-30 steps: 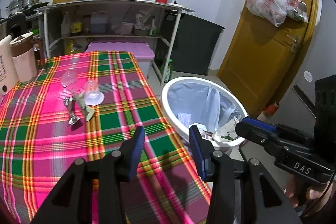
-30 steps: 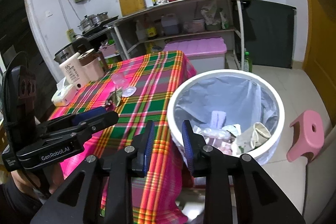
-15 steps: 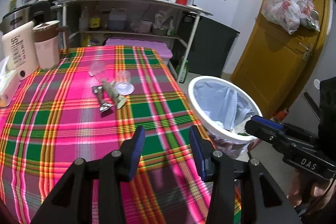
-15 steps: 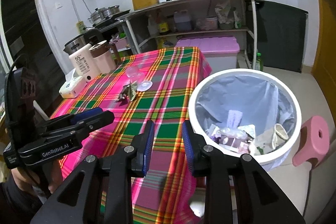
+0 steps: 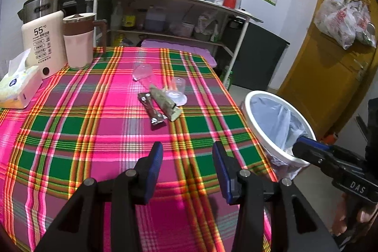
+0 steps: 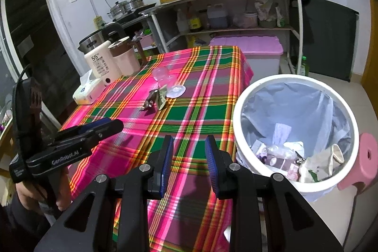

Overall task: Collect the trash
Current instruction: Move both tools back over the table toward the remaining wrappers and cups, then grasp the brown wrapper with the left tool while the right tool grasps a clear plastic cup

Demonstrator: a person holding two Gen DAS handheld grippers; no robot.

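On the plaid tablecloth lie a dark brown wrapper, a green-grey wrapper, a clear plastic cup on its side and an upside-down clear cup. They also show in the right wrist view, wrappers and cups. A white trash bin with a blue liner and several pieces of trash stands right of the table. My left gripper is open and empty over the table's near part. My right gripper is open and empty between table edge and bin.
A tissue box, a white thermos jug and a pink-brown pitcher stand at the table's far left. A shelf unit and a purple-lidded box are behind. A pink stool sits right of the bin.
Both grippers have drawn back and swung left toward the table. The trash items now sit nearer the middle of both views. The jaws stayed open.
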